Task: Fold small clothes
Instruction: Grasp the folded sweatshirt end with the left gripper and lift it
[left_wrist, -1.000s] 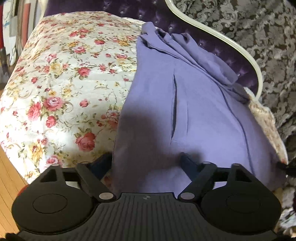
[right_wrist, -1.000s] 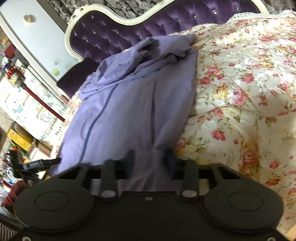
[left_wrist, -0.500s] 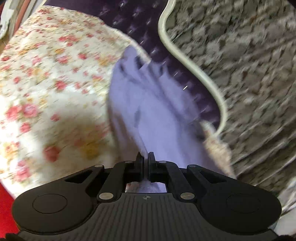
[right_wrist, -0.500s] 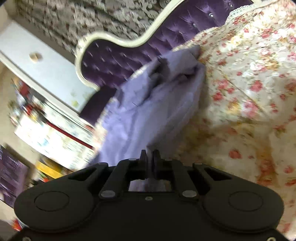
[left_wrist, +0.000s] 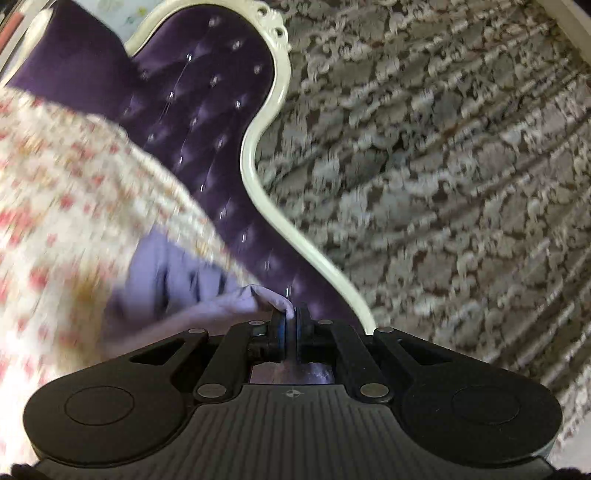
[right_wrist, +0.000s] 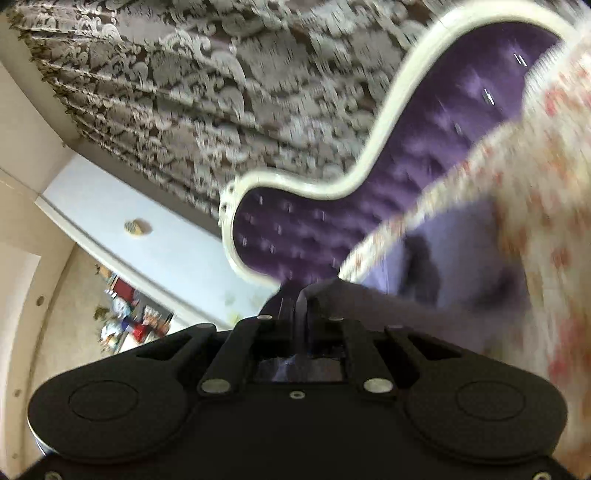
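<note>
Your left tool (left_wrist: 290, 320) and right tool (right_wrist: 302, 303) each pinch an edge of the lavender garment (left_wrist: 177, 284). Its body trails lower left in the left view and lower right in the right view, over the floral bed (left_wrist: 55, 192).

The floral bedspread with red roses on cream (left_wrist: 55, 206) is smeared by motion, its flowers reduced to streaks, and runs off the left edge. The lavender cotton garment (left_wrist: 173, 280) is blurred too; its lower part is hidden behind the black left tool (left_wrist: 290, 325), so its overall shape cannot be told. In the right wrist view the same garment (right_wrist: 454, 273) is partly in shadow and blurred. The small coloured clutter at the lower left (right_wrist: 129, 321) is too small to identify.
</note>
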